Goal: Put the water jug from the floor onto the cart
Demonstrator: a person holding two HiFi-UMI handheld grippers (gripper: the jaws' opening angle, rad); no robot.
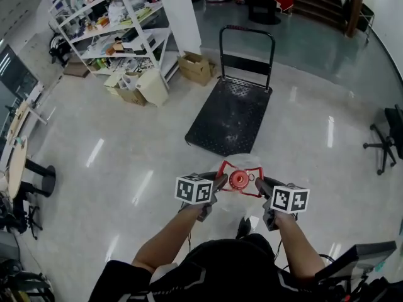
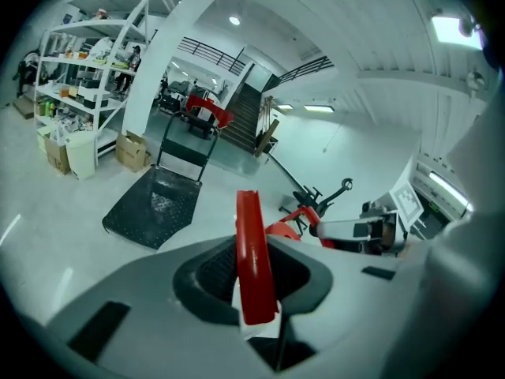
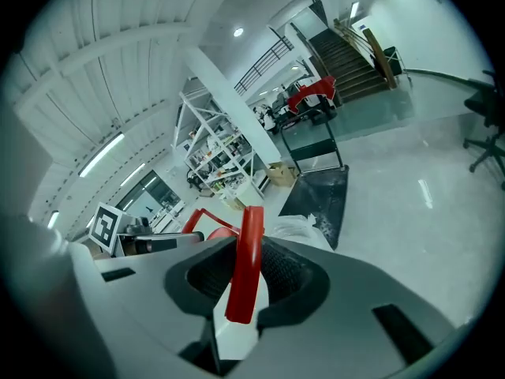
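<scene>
- White shelving (image 1: pixel 110 27) at the far left of the glossy floor (image 1: pixel 126 150), cardboard boxes (image 1: pixel 196 67) at its foot.
- Black cart (image 1: pixel 232 115) straight ahead, push bar at the far end.
- Water jug (image 1: pixel 238 180), clear with a red cap, hung between both tools, just short of the cart's near edge and not on it.
- Left gripper (image 1: pixel 220 182), jaws narrow, clamped on the jug's red handle (image 2: pixel 252 267).
- Right gripper (image 1: pixel 259 184), likewise pinching that handle from the other side.
</scene>
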